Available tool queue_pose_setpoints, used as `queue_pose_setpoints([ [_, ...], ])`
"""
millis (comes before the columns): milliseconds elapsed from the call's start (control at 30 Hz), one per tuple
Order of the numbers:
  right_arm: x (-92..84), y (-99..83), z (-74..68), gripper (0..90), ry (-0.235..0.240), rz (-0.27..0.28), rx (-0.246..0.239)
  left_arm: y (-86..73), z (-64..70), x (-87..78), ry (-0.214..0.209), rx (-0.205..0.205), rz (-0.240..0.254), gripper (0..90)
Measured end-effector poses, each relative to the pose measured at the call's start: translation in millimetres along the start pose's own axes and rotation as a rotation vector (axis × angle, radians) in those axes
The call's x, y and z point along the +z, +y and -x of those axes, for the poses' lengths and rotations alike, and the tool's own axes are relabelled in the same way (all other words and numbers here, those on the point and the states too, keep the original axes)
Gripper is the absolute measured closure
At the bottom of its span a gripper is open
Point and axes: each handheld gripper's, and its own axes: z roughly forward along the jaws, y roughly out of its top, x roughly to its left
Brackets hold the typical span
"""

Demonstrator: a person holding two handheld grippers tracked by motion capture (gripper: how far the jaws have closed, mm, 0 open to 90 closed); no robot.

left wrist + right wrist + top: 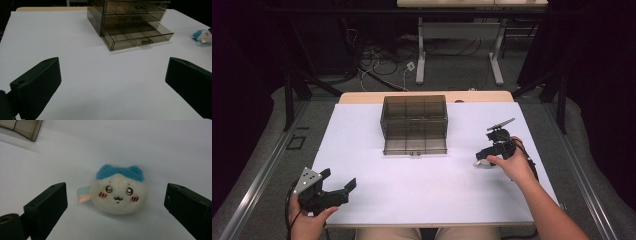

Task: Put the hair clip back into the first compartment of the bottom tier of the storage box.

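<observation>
A small round plush toy (118, 191), white with blue ears and a pink tag, lies on the white table. In the right gripper view it sits between my right gripper's (116, 202) wide-apart jaws, touching neither. In the high view the toy (482, 162) lies right of centre, under my right gripper (486, 156). A smoky clear drawer box (414, 124) stands at the table's middle back, its bottom drawer (136, 37) pulled out and looking empty. My left gripper (339, 181) hovers open near the front left corner, holding nothing. The toy (203, 37) also appears far right in the left gripper view.
The white table (377, 170) has wide bare room in front of the box. A wooden edge (362, 97) runs along the back. Beyond stand a desk frame (459, 47) and floor cables (377, 65).
</observation>
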Motion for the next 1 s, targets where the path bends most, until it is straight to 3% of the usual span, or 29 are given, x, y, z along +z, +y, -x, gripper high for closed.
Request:
queue_pose_setpoints([
  [333, 8.9, 2.5, -0.1, 5.6, -0.020, -0.061, 0.007, -0.3, 0.7, 0.9, -0.007, -0.008, -0.002, 0.5],
  [767, 20.2, 4.6, 2.6, 9.0, -0.018, -0.071, 0.009, -0.5, 0.3, 1.3, -0.004, -0.001, -0.009, 0.5],
  [900, 21.5, 5.3, 2.0, 14.6, -0.061, -0.092, 0.029, -0.5, 0.5, 1.5, -0.006, -0.006, -0.008, 0.5],
  [1000, 22.8, 5.6, 3.2, 14.7, -0.049, -0.093, 0.026, -0.5, 0.3, 1.3, -0.004, -0.002, -0.008, 0.5],
])
